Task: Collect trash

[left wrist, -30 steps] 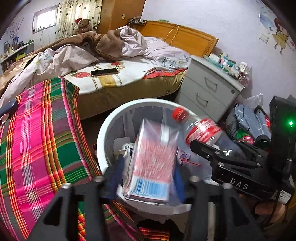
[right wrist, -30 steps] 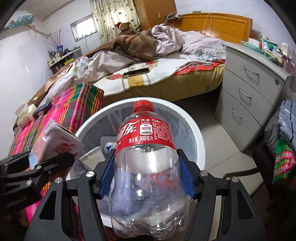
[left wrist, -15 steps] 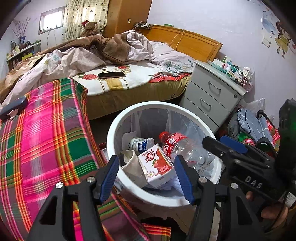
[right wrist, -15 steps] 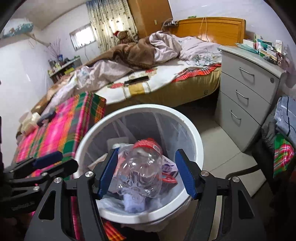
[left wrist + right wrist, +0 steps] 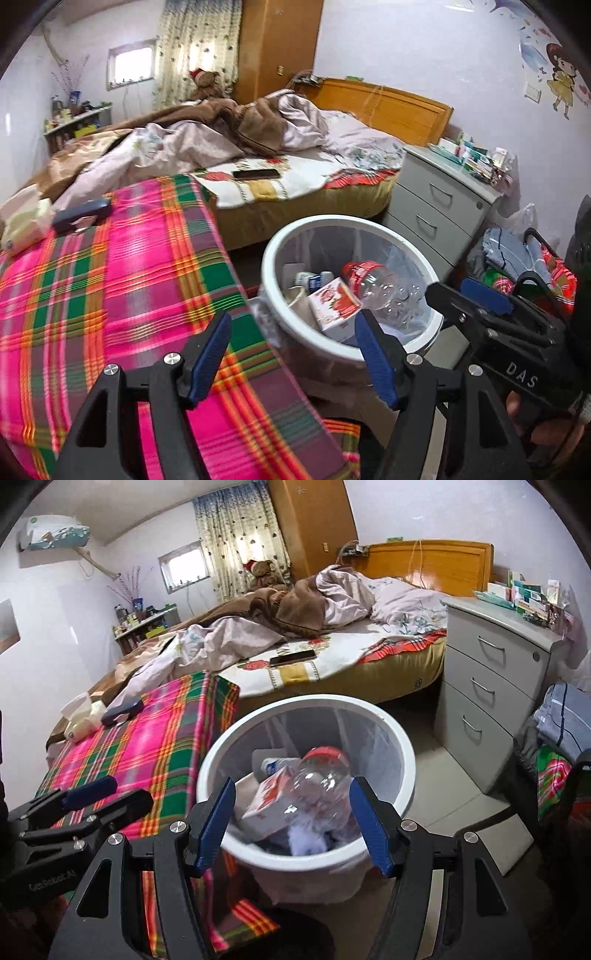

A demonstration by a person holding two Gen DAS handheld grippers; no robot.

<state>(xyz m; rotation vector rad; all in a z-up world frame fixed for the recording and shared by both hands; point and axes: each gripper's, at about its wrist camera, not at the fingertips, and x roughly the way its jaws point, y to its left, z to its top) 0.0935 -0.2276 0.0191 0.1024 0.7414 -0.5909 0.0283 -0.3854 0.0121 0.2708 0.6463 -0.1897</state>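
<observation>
I'm hovering both grippers by the white bin (image 5: 400, 755); left gripper (image 5: 293, 354) is spread wide w/ nothing in it, right gripper (image 5: 291, 823) likewise wide & empty; bottle (image 5: 325, 786) & carton (image 5: 334, 304) are lying inside the bin, so I'm judging the drop step done; next I'm needing to scan the plaid cover (image 5: 122, 295) for more trash, prob. the tissue pack (image 5: 26, 225).

A white round bin (image 5: 400, 749) with a clear liner stands on the floor just right of the plaid bed. Inside, a clear plastic bottle (image 5: 321, 786) with a red label lies on its side, touching a red-and-white carton (image 5: 267, 799) tilted at its left.
</observation>
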